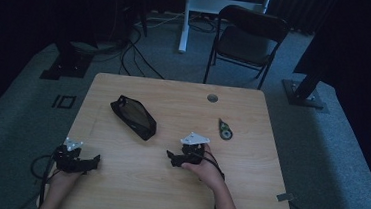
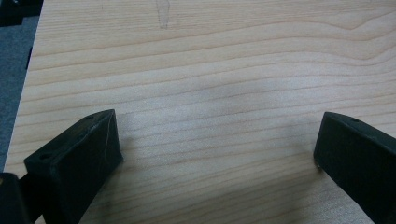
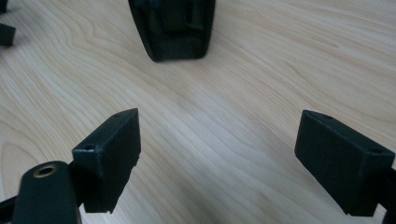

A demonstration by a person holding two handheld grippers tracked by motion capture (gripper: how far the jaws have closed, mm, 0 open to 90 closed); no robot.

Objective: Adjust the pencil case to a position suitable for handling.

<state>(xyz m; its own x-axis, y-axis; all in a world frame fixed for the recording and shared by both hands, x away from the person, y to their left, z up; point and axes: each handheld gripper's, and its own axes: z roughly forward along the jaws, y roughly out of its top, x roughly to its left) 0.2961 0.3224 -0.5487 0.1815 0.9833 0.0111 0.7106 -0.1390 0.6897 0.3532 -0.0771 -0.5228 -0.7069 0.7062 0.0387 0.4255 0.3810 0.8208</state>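
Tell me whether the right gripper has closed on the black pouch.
No. In the right gripper view the right gripper stands wide open over bare wood, and the black pouch lies ahead of it, untouched.

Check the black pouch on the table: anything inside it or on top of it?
Nothing lies on top of the black pouch. It rests flat on the wooden table, ahead of the right gripper, whose jaws are open and empty. Its contents can't be seen; the fabric hides them.
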